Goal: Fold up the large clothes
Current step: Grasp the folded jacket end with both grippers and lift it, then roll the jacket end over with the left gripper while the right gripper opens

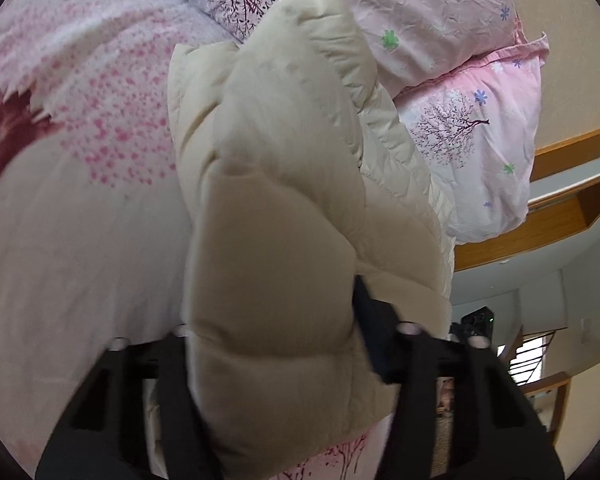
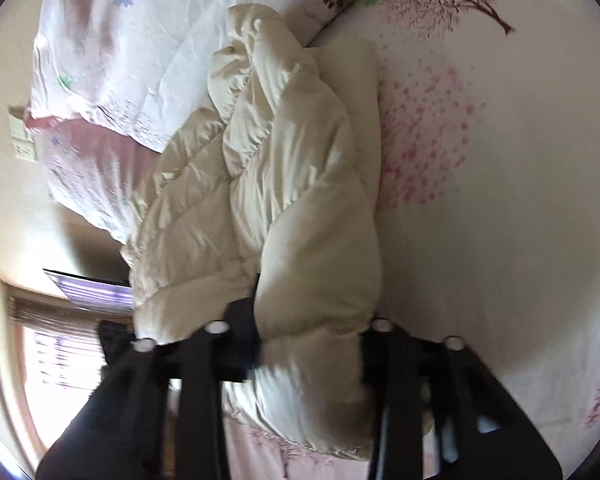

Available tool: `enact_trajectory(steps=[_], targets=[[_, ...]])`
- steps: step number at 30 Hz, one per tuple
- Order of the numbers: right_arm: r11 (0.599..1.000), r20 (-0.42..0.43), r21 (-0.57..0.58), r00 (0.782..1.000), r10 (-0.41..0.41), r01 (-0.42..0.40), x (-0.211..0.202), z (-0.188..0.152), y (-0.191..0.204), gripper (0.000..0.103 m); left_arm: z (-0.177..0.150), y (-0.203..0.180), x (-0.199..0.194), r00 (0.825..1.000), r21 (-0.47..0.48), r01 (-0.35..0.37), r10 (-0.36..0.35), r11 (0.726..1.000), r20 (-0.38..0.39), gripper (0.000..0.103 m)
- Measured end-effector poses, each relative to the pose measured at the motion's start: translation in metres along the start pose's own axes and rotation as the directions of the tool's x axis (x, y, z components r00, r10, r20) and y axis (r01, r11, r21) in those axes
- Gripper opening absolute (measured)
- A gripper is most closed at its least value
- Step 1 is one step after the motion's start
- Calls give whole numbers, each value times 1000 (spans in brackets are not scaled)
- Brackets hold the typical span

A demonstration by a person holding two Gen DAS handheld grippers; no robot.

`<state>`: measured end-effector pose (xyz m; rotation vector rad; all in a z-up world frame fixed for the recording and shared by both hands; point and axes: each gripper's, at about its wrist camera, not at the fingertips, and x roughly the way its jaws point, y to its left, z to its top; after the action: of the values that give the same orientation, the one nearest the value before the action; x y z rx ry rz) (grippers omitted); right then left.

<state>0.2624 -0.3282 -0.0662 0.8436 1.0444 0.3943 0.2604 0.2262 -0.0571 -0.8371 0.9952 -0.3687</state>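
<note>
A cream quilted puffer jacket [image 1: 284, 184] lies bunched on a bed with a pink blossom-print sheet [image 1: 80, 128]. My left gripper [image 1: 276, 344] is shut on a thick padded fold of the jacket, which fills the space between its black fingers [image 1: 384, 340]. The right wrist view shows the same jacket [image 2: 300, 184] stretching away toward the pillows. My right gripper [image 2: 308, 344] is shut on another puffy fold of it, with cloth bulging between its fingers [image 2: 240, 336]. The lower part of the jacket is hidden behind both grippers.
Pink floral pillows [image 1: 452, 48] lie at the head of the bed, beside the jacket's far end. A wooden bed frame [image 1: 548, 232] and beige wall [image 1: 572, 60] are at the right of the left wrist view. A window with blinds [image 2: 60, 344] shows at the lower left of the right wrist view.
</note>
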Motion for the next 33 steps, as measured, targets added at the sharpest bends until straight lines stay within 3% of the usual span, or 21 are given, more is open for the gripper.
enact_trajectory(steps=[2, 8, 15, 22, 29, 33], targets=[[1000, 15, 3, 1000, 25, -25, -3, -1, 1, 19, 0, 0, -3, 1000, -9, 24, -24, 1000, 15, 30], [998, 56, -19, 996, 67, -66, -18, -5, 20, 14, 3, -10, -24, 996, 25, 57, -58, 998, 68, 20], [991, 51, -49, 990, 128, -125, -27, -20, 48, 13, -1, -10, -62, 988, 46, 82, -87, 996, 125, 18], [982, -9, -89, 986, 168, -168, -20, -68, 71, 13, -36, 5, -119, 979, 41, 82, -88, 996, 184, 18], [980, -74, -104, 984, 162, -169, -17, -113, 74, 14, -76, 26, -157, 979, 11, 35, -36, 999, 201, 18], [984, -73, -139, 992, 98, -108, -11, -135, 78, 17, -88, 38, -166, 978, -1, 8, -7, 1000, 208, 18]])
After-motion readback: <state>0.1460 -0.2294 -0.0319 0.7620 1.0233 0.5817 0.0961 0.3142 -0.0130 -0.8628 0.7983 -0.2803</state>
